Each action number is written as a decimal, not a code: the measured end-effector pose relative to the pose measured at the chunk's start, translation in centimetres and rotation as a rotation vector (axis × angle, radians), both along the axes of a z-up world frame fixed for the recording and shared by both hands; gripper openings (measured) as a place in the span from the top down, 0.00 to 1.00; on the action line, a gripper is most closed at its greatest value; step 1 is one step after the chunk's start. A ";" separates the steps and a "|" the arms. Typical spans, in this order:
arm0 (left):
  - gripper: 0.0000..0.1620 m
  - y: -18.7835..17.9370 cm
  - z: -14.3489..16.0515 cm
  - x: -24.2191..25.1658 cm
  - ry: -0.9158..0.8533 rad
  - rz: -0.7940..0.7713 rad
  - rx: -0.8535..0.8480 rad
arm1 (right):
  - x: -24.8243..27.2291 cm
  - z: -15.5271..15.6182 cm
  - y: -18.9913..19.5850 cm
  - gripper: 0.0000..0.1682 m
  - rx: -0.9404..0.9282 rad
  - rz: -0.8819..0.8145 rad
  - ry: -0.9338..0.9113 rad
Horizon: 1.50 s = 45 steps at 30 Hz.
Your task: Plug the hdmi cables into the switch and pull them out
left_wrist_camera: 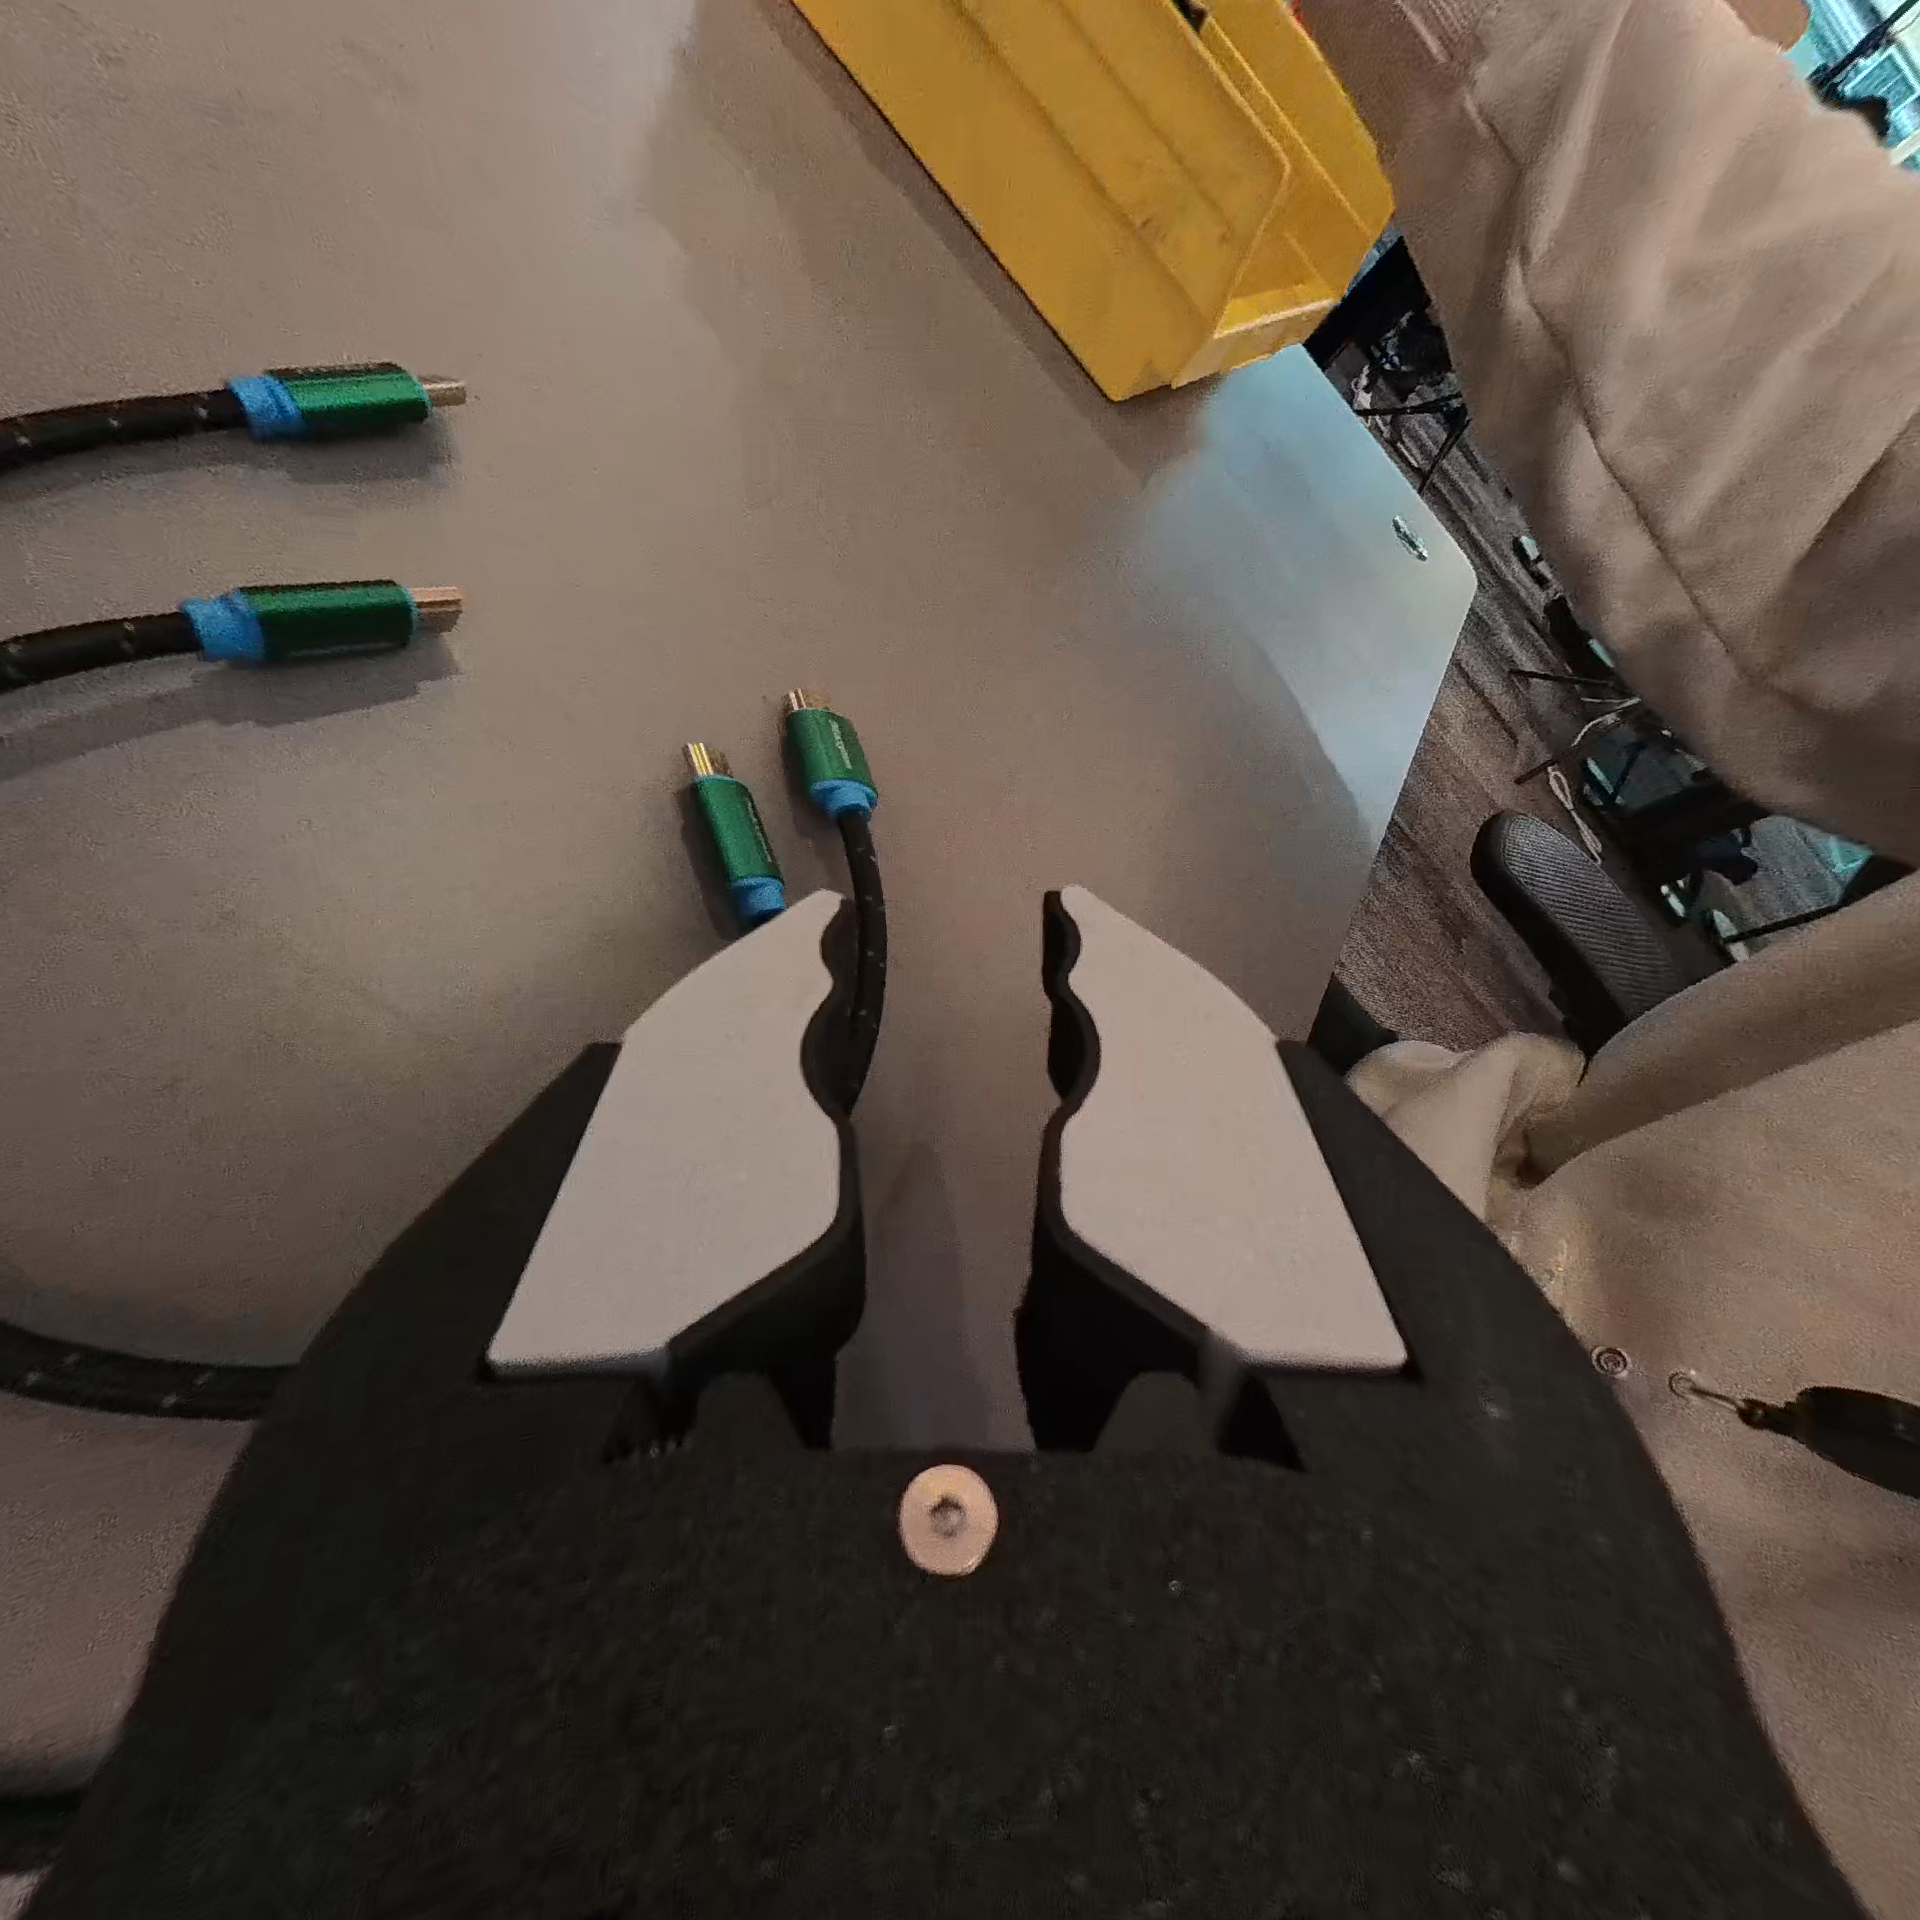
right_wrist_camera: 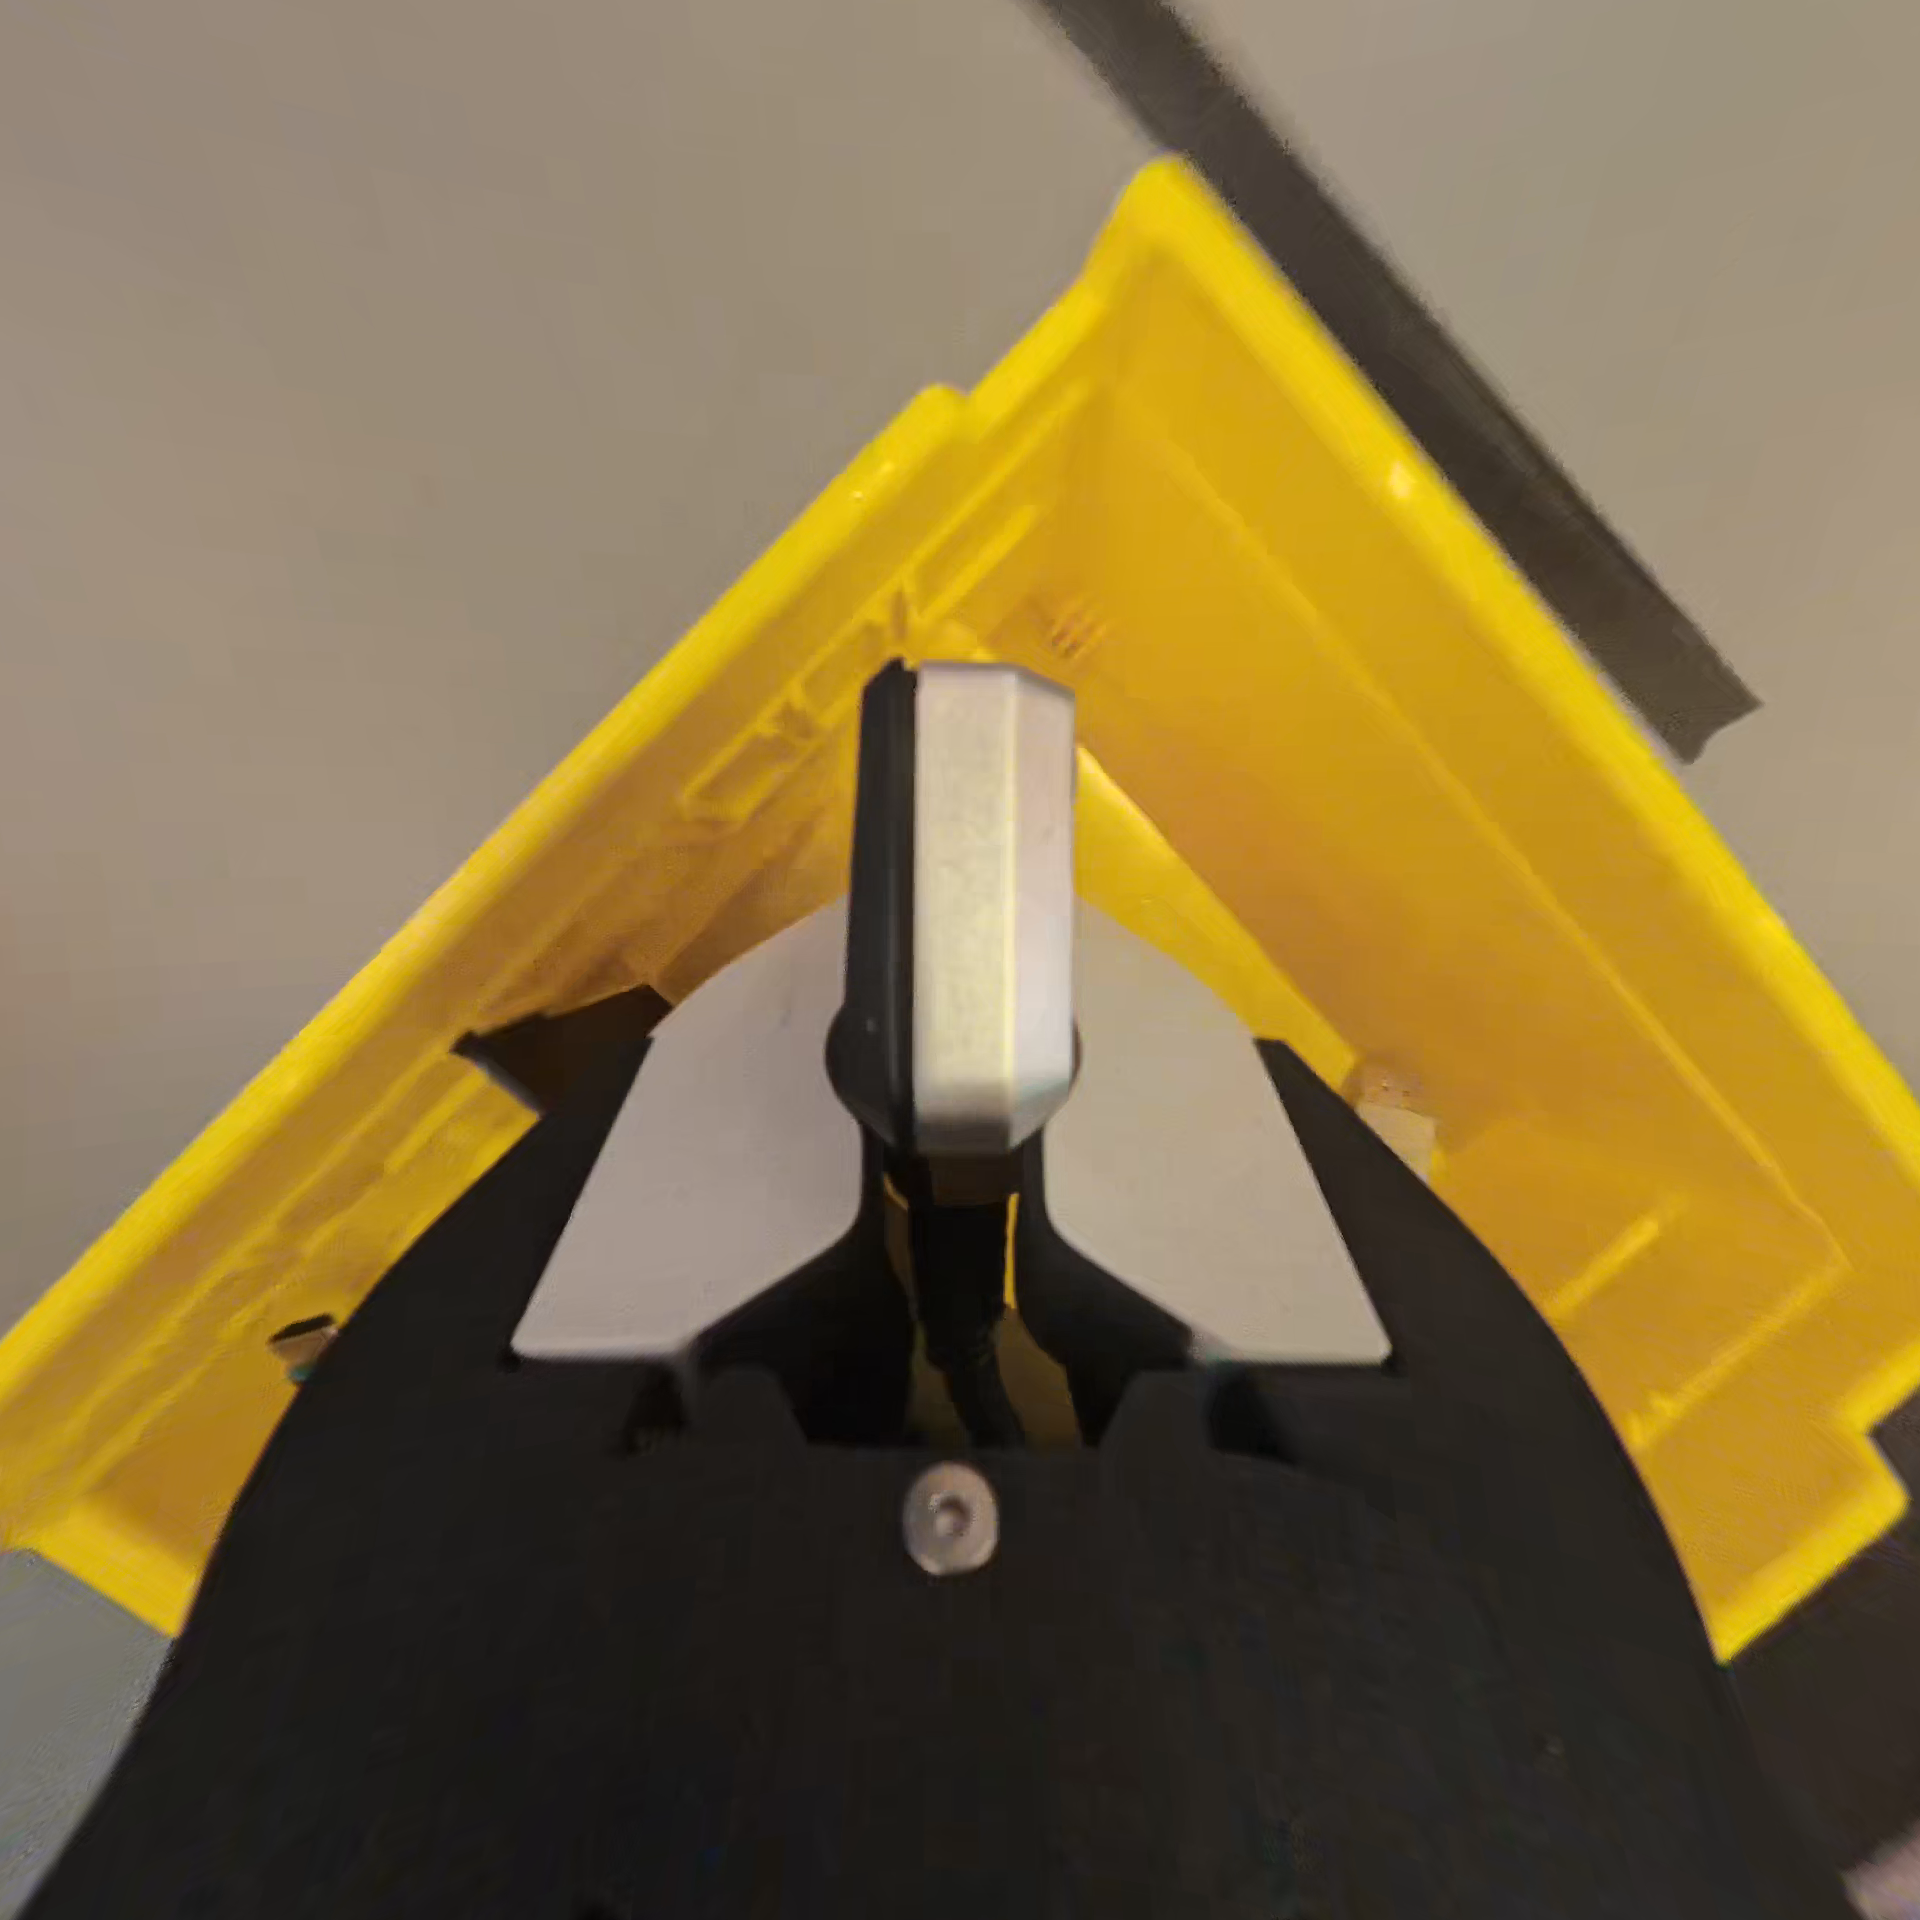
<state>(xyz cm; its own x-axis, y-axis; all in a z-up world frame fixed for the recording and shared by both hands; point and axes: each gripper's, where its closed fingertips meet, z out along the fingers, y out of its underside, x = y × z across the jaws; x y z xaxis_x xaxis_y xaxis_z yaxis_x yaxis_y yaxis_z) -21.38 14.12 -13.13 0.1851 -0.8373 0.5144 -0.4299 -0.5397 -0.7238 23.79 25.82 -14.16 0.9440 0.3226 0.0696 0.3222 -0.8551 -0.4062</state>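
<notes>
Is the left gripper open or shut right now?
Open. The left gripper shows bare table between its fingertips; one black cable runs along the inner side of one finger, unclamped.

Grey table [left_wrist_camera: 623, 208]; black mesh chair [left_wrist_camera: 1569, 914], dark floor [left_wrist_camera: 1455, 727]

Table [left_wrist_camera: 623, 260]: smooth, matt grey. HDMI plugs [left_wrist_camera: 343, 400]: green brushed-metal shells, gold tips, braided black cable [left_wrist_camera: 868, 935]. Yellow bin [right_wrist_camera: 1455, 831]: glossy moulded plastic. Switch [right_wrist_camera: 987, 914]: satin silver metal. Sleeve [left_wrist_camera: 1662, 416]: soft beige cloth.

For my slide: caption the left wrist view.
Open left gripper over a grey table with four green HDMI plugs, yellow bin beyond.
</notes>
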 end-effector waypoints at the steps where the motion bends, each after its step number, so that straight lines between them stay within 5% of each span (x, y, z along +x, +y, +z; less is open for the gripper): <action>1: 0.80 -0.1 -0.1 0.0 0.002 -0.002 -0.001 | 0.2 -0.9 0.0 0.86 -0.061 0.013 -0.043; 5: 0.80 -0.3 -0.2 -0.1 0.011 -0.004 0.006 | 0.1 -3.6 0.1 0.86 -0.288 0.125 -0.102; 9: 0.80 -0.3 -0.3 -0.2 0.013 -0.001 0.008 | 1.3 -2.2 1.4 0.69 -0.325 0.173 -0.133; 11: 0.80 -0.3 -0.4 -0.4 0.012 0.004 0.002 | 2.6 0.9 2.5 0.61 -0.245 0.168 -0.177; 16: 0.79 0.2 -0.3 -1.1 0.013 0.020 0.014 | 2.0 13.0 2.7 0.66 0.136 0.110 -0.156; 19: 0.79 1.3 0.4 -2.6 0.001 0.061 0.076 | -3.5 18.4 -0.9 0.69 0.382 0.112 -0.008; 21: 0.79 1.9 0.8 -4.0 -0.012 0.095 0.105 | -9.9 19.4 -4.7 0.71 0.520 0.175 0.167; 26: 0.76 4.7 0.0 -8.5 0.088 0.275 0.208 | -26.0 11.2 -13.7 0.72 0.625 0.309 0.579; 29: 0.75 7.7 -2.6 -12.5 0.327 0.475 0.226 | -32.1 5.6 -15.7 0.72 0.593 0.242 0.798; 35: 0.64 9.2 -4.3 -12.8 0.405 0.531 0.159 | -33.3 4.5 -15.4 0.74 0.626 0.294 0.658; 41: 0.51 9.6 -5.2 -10.6 0.447 0.542 0.075 | -33.7 4.0 -15.9 0.76 0.603 0.261 0.828; 43: 0.52 9.7 -5.7 -10.1 0.499 0.549 0.109 | -33.6 3.6 -16.0 0.76 0.605 0.285 0.767; 45: 0.63 10.1 -6.3 -10.1 0.609 0.545 0.209 | -33.7 3.0 -16.2 0.77 0.593 0.316 0.712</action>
<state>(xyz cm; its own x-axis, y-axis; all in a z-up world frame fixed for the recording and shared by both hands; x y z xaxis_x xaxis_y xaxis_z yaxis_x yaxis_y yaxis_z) -31.47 24.18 -19.40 0.7856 -0.6175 0.0386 -0.4959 -0.6657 -0.5576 -9.94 9.64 -11.14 0.7044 0.6643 -0.2500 0.0143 -0.3655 -0.9307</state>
